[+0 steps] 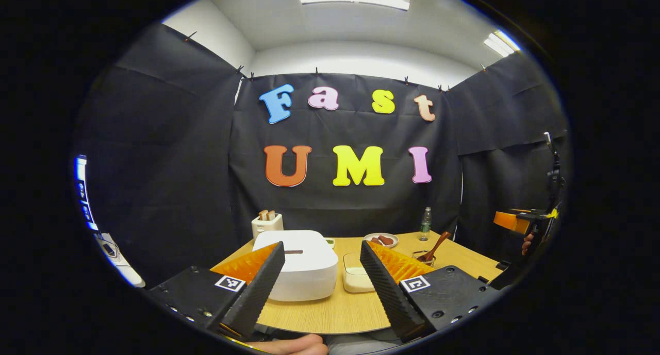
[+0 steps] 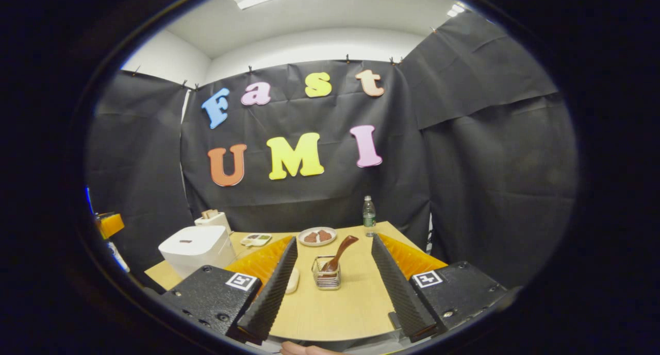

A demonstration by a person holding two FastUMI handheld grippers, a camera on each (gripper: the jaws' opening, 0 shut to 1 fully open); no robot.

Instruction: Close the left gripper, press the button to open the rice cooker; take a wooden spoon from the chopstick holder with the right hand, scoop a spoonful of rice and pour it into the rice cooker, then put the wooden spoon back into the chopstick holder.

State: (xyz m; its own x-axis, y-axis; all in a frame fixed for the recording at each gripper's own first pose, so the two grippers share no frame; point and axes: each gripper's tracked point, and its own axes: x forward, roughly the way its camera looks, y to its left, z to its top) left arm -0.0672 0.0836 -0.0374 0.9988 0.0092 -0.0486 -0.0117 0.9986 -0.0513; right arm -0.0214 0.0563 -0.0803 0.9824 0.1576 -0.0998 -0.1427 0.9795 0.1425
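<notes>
A white rice cooker (image 1: pixel 301 265) with its lid down sits on the wooden table (image 1: pixel 330 314), straight ahead of my left gripper (image 1: pixel 322 252), which is open and short of it. A clear container of rice (image 1: pixel 357 275) stands just right of the cooker. The wooden spoon (image 2: pixel 340 252) leans in the wire chopstick holder (image 2: pixel 326 275), between the fingers of my open right gripper (image 2: pixel 334 249), which holds nothing. In the right gripper view the rice cooker (image 2: pixel 196 249) is at the left. In the left gripper view the spoon (image 1: pixel 435 246) and holder (image 1: pixel 424 257) are at the right.
A toaster (image 1: pixel 266 224) with bread stands behind the cooker. A plate of brown food (image 2: pixel 317 236) and a bottle (image 2: pixel 368 217) stand at the back of the table, with a small tray (image 2: pixel 256 239) near the cooker. The other gripper (image 1: pixel 521 222) and a hand are at far right.
</notes>
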